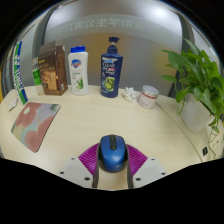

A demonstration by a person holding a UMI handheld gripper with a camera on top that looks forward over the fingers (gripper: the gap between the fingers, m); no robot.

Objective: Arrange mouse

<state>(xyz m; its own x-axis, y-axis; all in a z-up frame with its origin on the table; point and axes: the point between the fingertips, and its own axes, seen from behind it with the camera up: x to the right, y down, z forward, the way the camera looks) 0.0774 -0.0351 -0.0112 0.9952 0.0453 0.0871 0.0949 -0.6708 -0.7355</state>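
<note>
The mouse [112, 153] sits near on the table [80, 125], mat [33, 124] to its left, bottles [95, 72] far behind, plant [203, 78] right.

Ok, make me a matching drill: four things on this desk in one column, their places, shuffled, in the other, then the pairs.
Things:
1. blue mouse
2. mouse pad
3. potted plant
4. dark blue bottle

Places:
A. far edge of the desk, beside the white bottle
B. flat on the desk, left of the fingers
C. between the open gripper fingers
D. right end of the desk

Pairs: 1-C, 2-B, 3-D, 4-A
</note>
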